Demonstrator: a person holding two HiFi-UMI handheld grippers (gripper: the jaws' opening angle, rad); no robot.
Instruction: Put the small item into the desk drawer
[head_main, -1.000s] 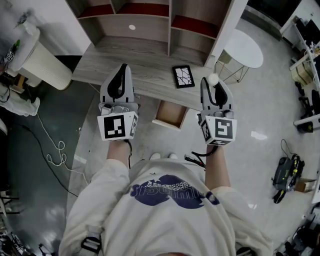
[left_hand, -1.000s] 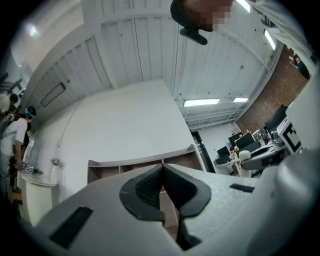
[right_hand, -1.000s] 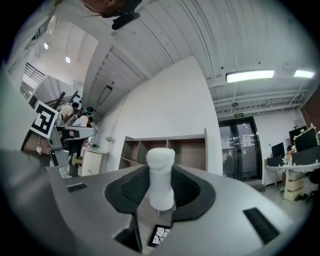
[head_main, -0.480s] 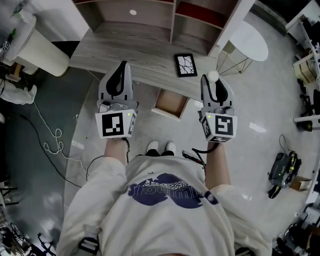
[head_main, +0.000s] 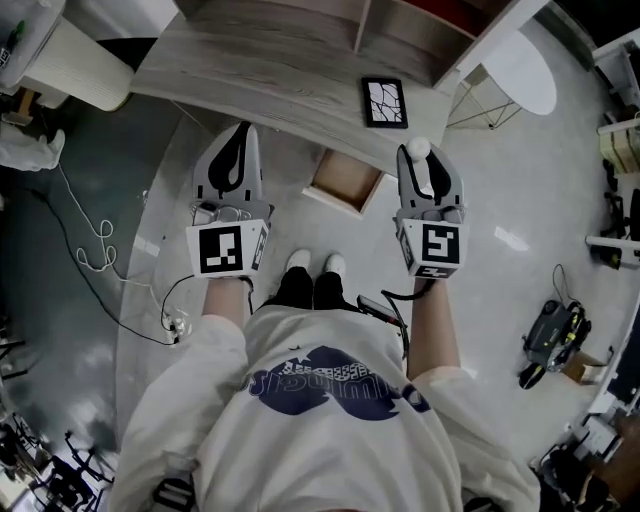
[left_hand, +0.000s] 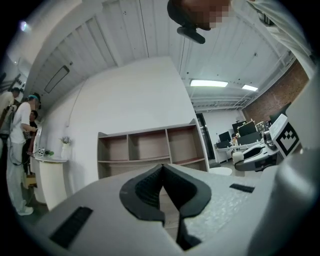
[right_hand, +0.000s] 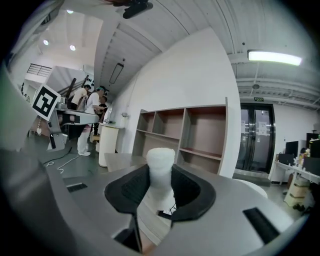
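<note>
The person stood in front of the desk (head_main: 250, 60). The drawer (head_main: 345, 182) hung open under the desk's front edge, just as it had 1 second before. I could see nothing in it.

The small white item (head_main: 420, 149) was not in the drawer. It sat between the 2 jaws of the right gripper (head_main: 421, 156), which squeezed it from both sides. It stuck up above the pads (right_hand: 187, 187) in the right gripper view. That gripper was by the right end of the desk's front edge, just right of the drawer. It held the item the same way as before.

The left gripper (head_main: 243, 130) was pinched closed with nothing in it. Its 2 jaws met at the tips in the left gripper view. Earlier its tips lay over the desk's front edge. Now they stopped just short of that edge, left of the drawer.

More of the floor in front of the desk showed now. The shoes (head_main: 312, 263) were in full view below the drawer, where before only their toes peeked out. The black framed picture (head_main: 385, 102) lay on the desk behind the drawer and had not moved. Less of the shelves (left_hand: 150, 150) at the back of the desk showed in the head view.
</note>
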